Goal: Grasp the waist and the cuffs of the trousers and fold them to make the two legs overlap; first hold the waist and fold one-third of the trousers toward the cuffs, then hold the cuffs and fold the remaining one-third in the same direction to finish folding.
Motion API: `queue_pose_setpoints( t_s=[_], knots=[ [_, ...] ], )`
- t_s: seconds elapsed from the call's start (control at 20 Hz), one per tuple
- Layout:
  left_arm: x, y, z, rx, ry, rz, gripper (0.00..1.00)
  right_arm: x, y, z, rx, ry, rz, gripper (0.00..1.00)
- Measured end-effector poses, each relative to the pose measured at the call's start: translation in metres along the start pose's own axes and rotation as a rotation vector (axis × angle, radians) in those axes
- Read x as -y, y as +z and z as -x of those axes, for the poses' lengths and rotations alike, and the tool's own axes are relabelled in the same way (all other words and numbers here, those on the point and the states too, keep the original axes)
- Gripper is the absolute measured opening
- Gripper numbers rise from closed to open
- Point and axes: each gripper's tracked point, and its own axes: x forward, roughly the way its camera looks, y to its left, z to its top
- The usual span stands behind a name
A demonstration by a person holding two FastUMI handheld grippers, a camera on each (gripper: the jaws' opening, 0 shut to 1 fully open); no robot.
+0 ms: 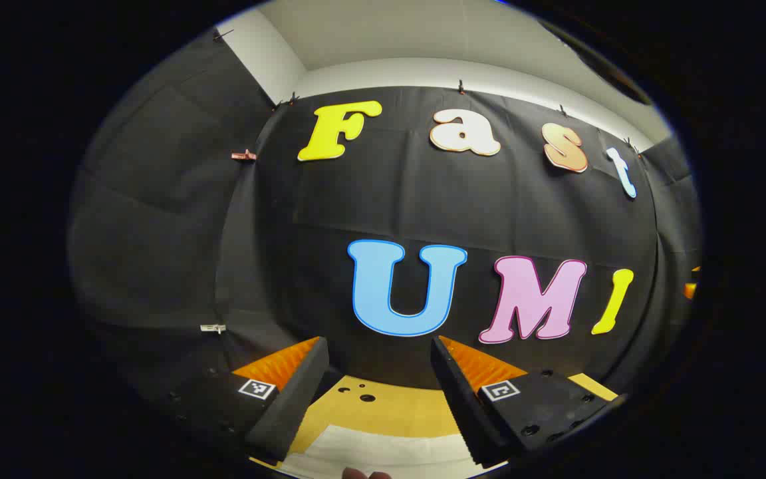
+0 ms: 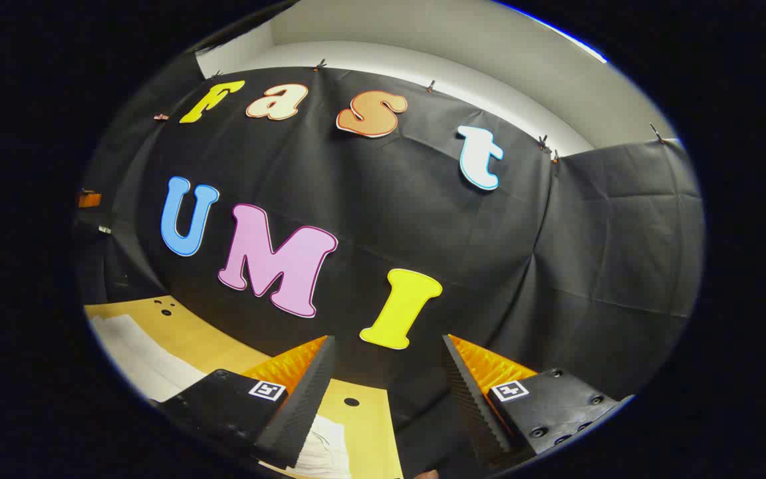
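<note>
Both grippers, left (image 1: 380,349) and right (image 2: 388,346), hold their fingers apart on nothing above the yellow-brown tabletop (image 1: 383,409), where pale trousers (image 1: 383,449) lie (long axis and heading too cropped to tell).

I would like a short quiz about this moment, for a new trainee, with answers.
1. True or false: the left gripper is shut on cloth.
2. What pale thing lies on the table below the left gripper's fingers? A) white fabric B) a plate C) a book
3. Fill in: in the right gripper view, the right gripper stands ____, with nothing between its fingers.

Key: 1 false, it is open; 2 A; 3 open.
</note>
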Motion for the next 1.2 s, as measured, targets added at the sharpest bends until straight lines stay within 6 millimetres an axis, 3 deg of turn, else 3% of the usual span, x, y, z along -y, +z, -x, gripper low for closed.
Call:
queue_pose_setpoints(
  t_s=[0.25, 0.3, 0.45, 0.5, 0.65, 0.7, 0.8, 0.95, 1.0, 1.05, 1.15, 1.2],
  knots=[
    [-0.003, -0.022, 0.0, -0.037, -0.015, -0.04, 0.96, -0.014, -0.017, 0.002, -0.035, 0.018, 0.01, 0.96],
    [-0.003, -0.025, 0.0, -0.046, -0.018, -0.047, 0.96, -0.017, -0.021, 0.002, -0.042, 0.024, 0.012, 0.9],
    [-0.003, -0.037, 0.003, -0.061, -0.035, -0.054, 0.96, -0.025, -0.025, 0.002, -0.049, 0.036, 0.015, 0.9],
    [-0.002, -0.04, 0.003, -0.065, -0.041, -0.057, 0.96, -0.026, -0.028, 0.002, -0.051, 0.042, 0.017, 0.96],
    [-0.004, -0.053, 0.005, -0.084, -0.05, -0.071, 0.97, -0.028, -0.037, 0.005, -0.065, 0.053, 0.04, 0.96],
    [-0.005, -0.056, 0.005, -0.092, -0.053, -0.075, 0.97, -0.029, -0.041, 0.005, -0.073, 0.055, 0.049, 0.9],
    [-0.006, -0.064, 0.008, -0.106, -0.06, -0.086, 0.97, -0.031, -0.047, 0.007, -0.082, 0.059, 0.063, 0.96],
    [-0.007, -0.078, 0.011, -0.127, -0.07, -0.111, 0.96, -0.035, -0.056, 0.01, -0.092, 0.072, 0.09, 0.96],
    [-0.007, -0.082, 0.012, -0.133, -0.075, -0.119, 0.92, -0.037, -0.058, 0.011, -0.095, 0.079, 0.102, 0.96],
    [-0.008, -0.088, 0.014, -0.141, -0.08, -0.126, 0.96, -0.038, -0.062, 0.013, -0.099, 0.084, 0.118, 0.96],
    [-0.009, -0.099, 0.018, -0.158, -0.094, -0.143, 0.92, -0.045, -0.07, 0.016, -0.107, 0.102, 0.151, 0.96],
    [-0.009, -0.104, 0.021, -0.167, -0.103, -0.157, 0.96, -0.048, -0.075, 0.018, -0.116, 0.114, 0.172, 0.96]
  ],
)
